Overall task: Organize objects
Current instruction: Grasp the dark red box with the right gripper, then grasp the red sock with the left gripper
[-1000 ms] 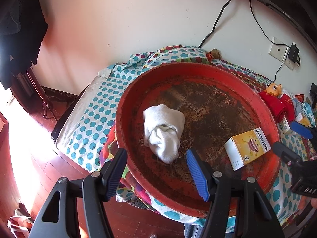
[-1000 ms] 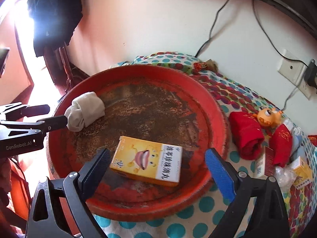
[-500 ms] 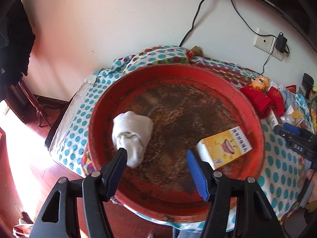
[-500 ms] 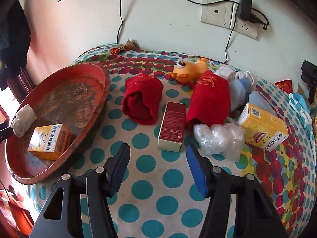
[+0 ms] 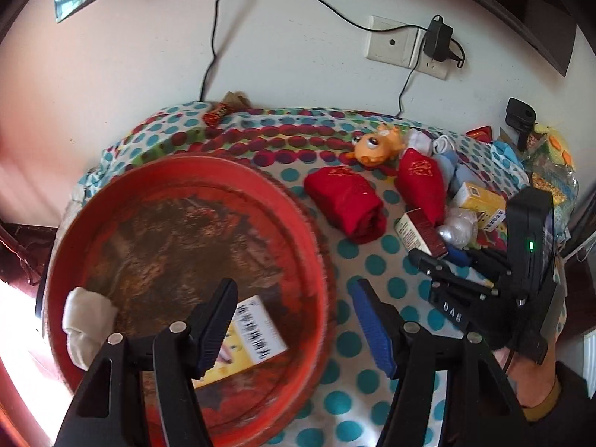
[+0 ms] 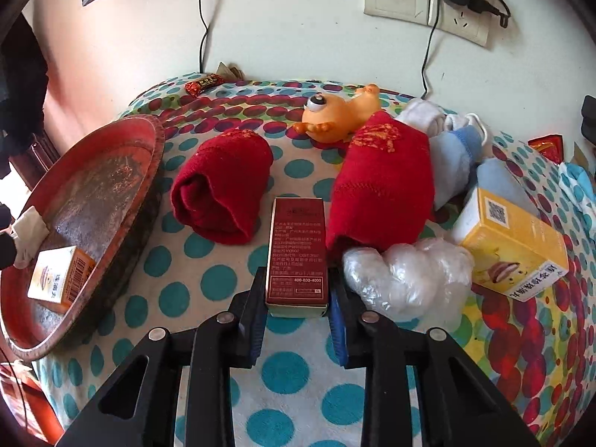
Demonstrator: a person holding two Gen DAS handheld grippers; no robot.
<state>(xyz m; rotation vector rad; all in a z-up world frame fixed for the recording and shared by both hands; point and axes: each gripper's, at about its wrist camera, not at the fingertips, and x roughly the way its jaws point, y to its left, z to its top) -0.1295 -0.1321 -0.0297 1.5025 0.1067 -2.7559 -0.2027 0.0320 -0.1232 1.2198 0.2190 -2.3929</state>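
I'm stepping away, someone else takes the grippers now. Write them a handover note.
Right gripper: jaws have just been closing, now shut on the dark red box, which lies on the dotted cloth.
Left gripper: open, empty, above the tray's rim.
Done: white sock and one yellow box lie in the red tray.
Left: dark red box, two red socks, second yellow box, plastic wad, orange toy.

Right tool (image 6: 297, 307), a second ago spread wide over the yellow box (image 6: 59, 273) in the red tray (image 6: 111, 171), now sitting over the dotted cloth (image 6: 208, 283), jaws just closing onto the near end of the dark red box (image 6: 297, 246). Left tool (image 5: 294, 326), jaws apart, now hanging across the tray's right rim instead of above the white sock (image 5: 87, 318).
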